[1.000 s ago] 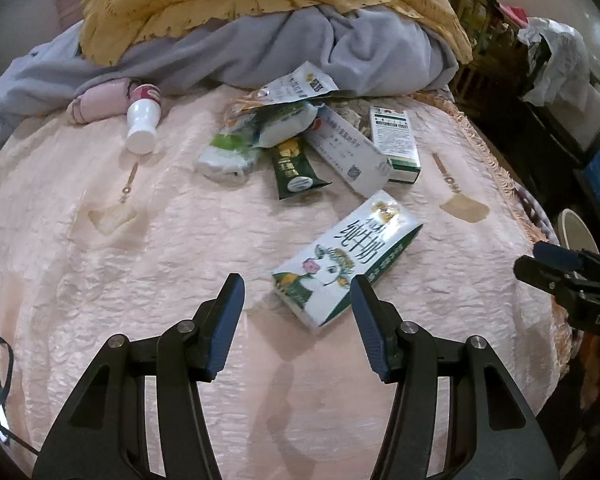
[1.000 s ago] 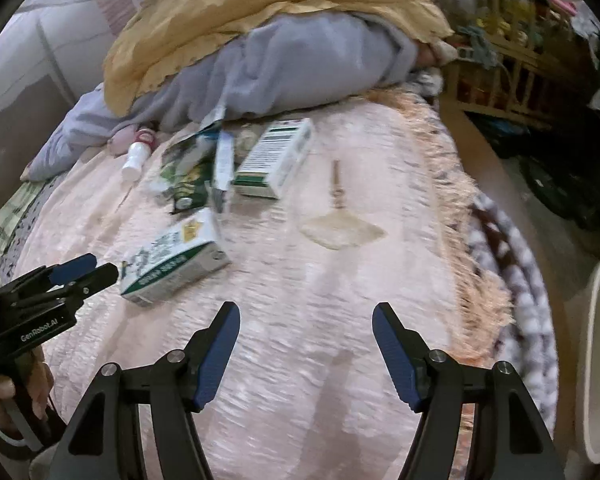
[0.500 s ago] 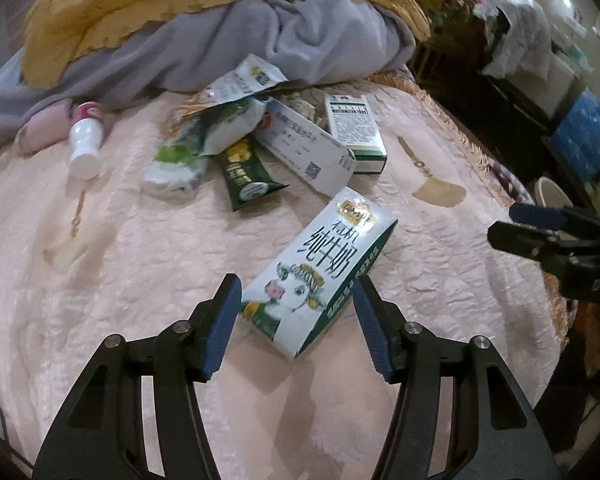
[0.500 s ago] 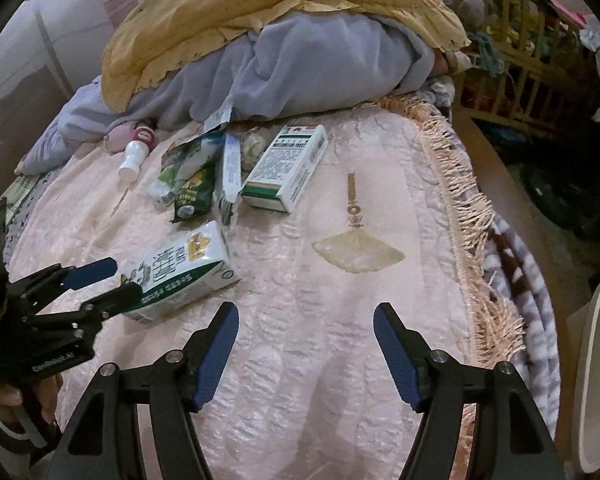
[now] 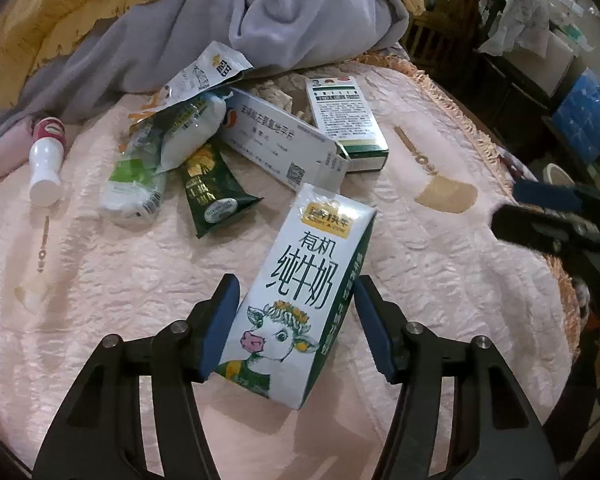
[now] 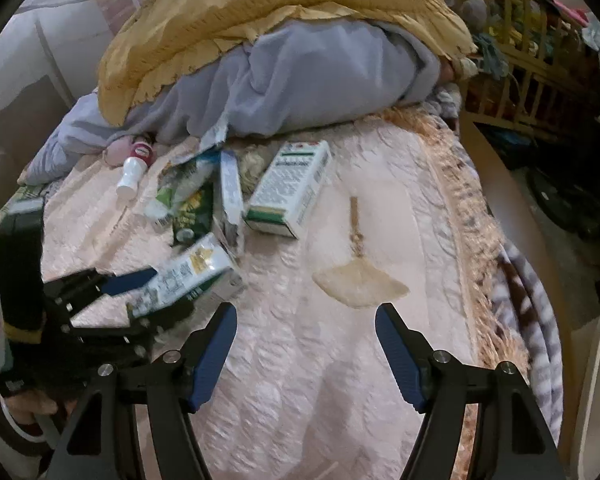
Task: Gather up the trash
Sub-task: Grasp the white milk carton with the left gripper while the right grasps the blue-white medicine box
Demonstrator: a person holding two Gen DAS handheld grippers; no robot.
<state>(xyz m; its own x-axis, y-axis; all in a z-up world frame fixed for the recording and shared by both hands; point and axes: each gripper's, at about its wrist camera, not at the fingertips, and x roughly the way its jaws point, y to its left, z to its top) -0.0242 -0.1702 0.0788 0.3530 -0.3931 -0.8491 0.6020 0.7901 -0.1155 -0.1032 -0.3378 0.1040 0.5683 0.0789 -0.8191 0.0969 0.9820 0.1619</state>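
Observation:
A white and green milk carton [image 5: 300, 292] with a cow on it lies on the pink bedspread [image 5: 120, 280]. My left gripper [image 5: 296, 328] is open with its jaws on either side of the carton's near end; a gap still shows on the right side. The carton also shows in the right wrist view [image 6: 188, 276], between the left gripper's fingers [image 6: 128, 282]. Behind it lie a green pouch [image 5: 210, 196], a clear wrapper [image 5: 140, 176], a long white box [image 5: 284, 144], a green-edged box [image 5: 346, 120] and a small white bottle [image 5: 46, 164]. My right gripper [image 6: 304, 356] is open and empty over bare bedspread.
Piled grey [image 5: 220, 28] and yellow [image 5: 60, 12] blankets block the far side. The bed's fringed edge [image 6: 480, 240] runs down the right, with a striped rug [image 6: 532, 292] and a pale bin rim [image 6: 596, 380] below. Wooden shelving [image 6: 520, 80] stands beyond.
My left gripper has moved forward over the bed until the milk carton sits between its open jaws. The right gripper has stayed open and shifted slightly.

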